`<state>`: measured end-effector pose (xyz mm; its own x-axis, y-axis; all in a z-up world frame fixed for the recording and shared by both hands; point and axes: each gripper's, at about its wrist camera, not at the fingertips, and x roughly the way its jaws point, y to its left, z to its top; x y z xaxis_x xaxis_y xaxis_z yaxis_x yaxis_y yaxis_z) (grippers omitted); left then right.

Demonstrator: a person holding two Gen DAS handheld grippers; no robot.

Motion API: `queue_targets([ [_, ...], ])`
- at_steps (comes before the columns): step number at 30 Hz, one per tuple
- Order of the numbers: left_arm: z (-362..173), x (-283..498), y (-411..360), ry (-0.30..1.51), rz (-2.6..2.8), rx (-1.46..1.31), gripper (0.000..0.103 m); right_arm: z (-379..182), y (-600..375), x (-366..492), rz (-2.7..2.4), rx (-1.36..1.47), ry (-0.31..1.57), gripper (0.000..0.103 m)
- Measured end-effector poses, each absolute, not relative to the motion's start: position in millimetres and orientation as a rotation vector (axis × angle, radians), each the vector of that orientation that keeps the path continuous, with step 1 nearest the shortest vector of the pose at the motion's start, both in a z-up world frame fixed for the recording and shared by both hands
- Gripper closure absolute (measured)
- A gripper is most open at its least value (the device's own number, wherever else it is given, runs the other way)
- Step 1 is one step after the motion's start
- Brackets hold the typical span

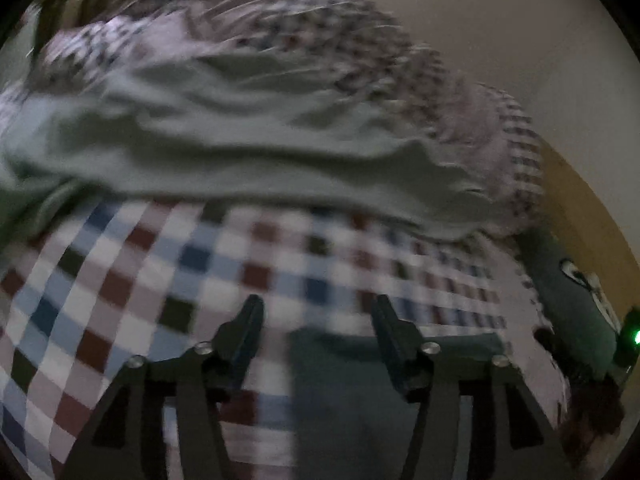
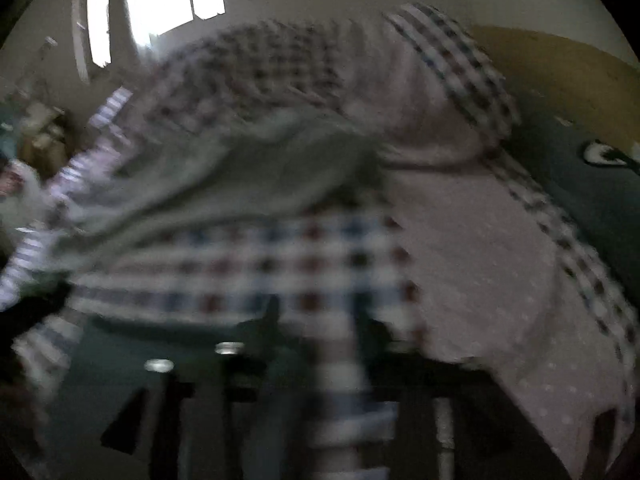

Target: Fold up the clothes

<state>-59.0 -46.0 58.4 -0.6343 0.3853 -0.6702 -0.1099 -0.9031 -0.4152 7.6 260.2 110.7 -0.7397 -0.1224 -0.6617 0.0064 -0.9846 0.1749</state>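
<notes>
Grey-green garment [image 1: 240, 136]: we judge it light, limp, best pinched at a hem; left gripper [image 1: 318, 320] open, empty; right gripper [image 2: 316, 320] too blurred to tell.

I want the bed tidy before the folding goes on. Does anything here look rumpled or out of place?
Yes. The grey-green garment lies crumpled in a loose heap across the red, blue and white checked bedcover, not flat. The pale dotted sheet shows where the cover's edge is turned back. Both views are blurred, so finer detail cannot be told.
</notes>
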Motion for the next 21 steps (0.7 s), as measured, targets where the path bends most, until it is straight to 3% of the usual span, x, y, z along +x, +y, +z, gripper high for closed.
queue_targets([
  [5,75,-52,4,-0.275,2.484,-1.116,0.032,92,225,-10,-2.625,1.143,-0.374,0.054],
  [7,65,-53,18,-0.167,2.490,-1.155,0.023,67,216,-21,-2.580,1.242,-0.351,0.054],
  [10,40,-58,32,-0.024,2.487,-1.266,0.022,29,209,-30,-2.568,1.368,-0.230,0.056],
  [21,19,-52,41,0.068,2.496,-1.266,0.017,20,211,-21,-2.601,1.318,-0.194,0.056],
])
